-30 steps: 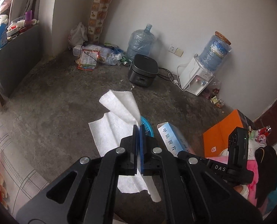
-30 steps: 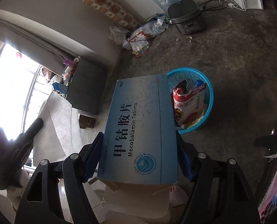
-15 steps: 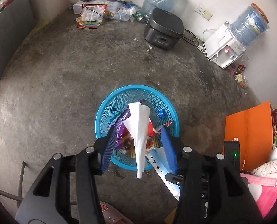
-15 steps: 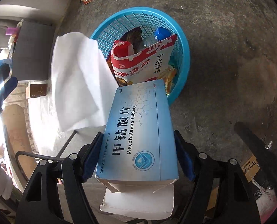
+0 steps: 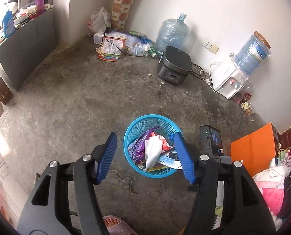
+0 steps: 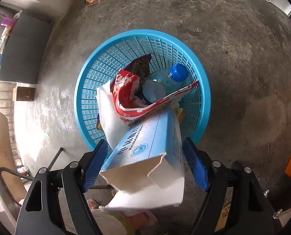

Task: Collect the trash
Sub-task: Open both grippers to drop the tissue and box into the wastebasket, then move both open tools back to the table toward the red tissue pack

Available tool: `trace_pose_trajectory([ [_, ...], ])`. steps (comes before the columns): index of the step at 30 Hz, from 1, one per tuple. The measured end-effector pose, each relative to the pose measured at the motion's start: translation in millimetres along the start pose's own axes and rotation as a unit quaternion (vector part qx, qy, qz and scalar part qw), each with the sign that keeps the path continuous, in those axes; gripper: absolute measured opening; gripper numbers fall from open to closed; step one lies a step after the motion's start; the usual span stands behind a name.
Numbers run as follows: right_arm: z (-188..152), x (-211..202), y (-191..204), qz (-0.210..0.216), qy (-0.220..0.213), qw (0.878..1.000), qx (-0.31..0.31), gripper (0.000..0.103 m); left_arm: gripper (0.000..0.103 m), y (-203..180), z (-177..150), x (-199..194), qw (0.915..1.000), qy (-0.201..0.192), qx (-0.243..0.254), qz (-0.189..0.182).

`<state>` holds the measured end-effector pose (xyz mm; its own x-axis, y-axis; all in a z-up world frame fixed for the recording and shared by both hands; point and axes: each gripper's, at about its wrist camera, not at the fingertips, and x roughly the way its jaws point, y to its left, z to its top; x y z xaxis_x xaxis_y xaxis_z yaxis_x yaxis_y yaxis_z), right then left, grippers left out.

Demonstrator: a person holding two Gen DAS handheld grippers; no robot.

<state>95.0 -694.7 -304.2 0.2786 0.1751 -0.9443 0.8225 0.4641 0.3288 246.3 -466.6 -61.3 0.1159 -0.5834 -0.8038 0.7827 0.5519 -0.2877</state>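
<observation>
A blue medicine box [image 6: 145,156] tips into the blue basket [image 6: 202,90] between the right gripper [image 6: 145,166], its jaws opening off it; the left gripper [image 5: 145,156] opens empty above.

the basket [image 6: 202,90] is glossy blue plastic lattice, standing on rough, stained matt concrete floor [image 5: 71,101]. in it, at 6 o'clock, the tablet box [image 6: 155,143] is smooth pale-blue card with a dull white inside; the tissue [image 6: 108,113] at 8 o'clock is soft matt paper; the snack bag [image 6: 125,101] is shiny red film; the bottle [image 6: 161,82] at 1 o'clock is clear plastic with a glossy blue cap. the pads [image 5: 108,156] of the left gripper [image 5: 145,158] are ribbed blue rubber on matt black plastic arms.
</observation>
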Motion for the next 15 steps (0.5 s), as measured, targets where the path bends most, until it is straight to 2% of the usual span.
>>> trace_pose_trajectory([
  [4, -10.7, -24.8, -7.7, 0.028, -0.07, 0.997, 0.029, 0.077, 0.058, 10.1, -13.9, -53.3, 0.9993, -0.036, -0.002, 0.014],
  [8, -32.1, -62.5, -9.7, 0.061, -0.14, 0.987, 0.052, 0.077, 0.061, 20.7, -34.3, -111.5, 0.9962, -0.083, -0.01, 0.023],
  [12, -63.1, -113.7, 4.1, 0.075, -0.216, 0.973, 0.031, 0.077, 0.07, 31.1, -62.5, -172.8, 0.9886, -0.147, -0.006, 0.032],
  [15, -94.7, -156.7, 26.0, 0.08, -0.278, 0.957, -0.01, 0.077, 0.076, 40.5, -86.8, -210.2, 0.9826, -0.179, 0.004, 0.048],
])
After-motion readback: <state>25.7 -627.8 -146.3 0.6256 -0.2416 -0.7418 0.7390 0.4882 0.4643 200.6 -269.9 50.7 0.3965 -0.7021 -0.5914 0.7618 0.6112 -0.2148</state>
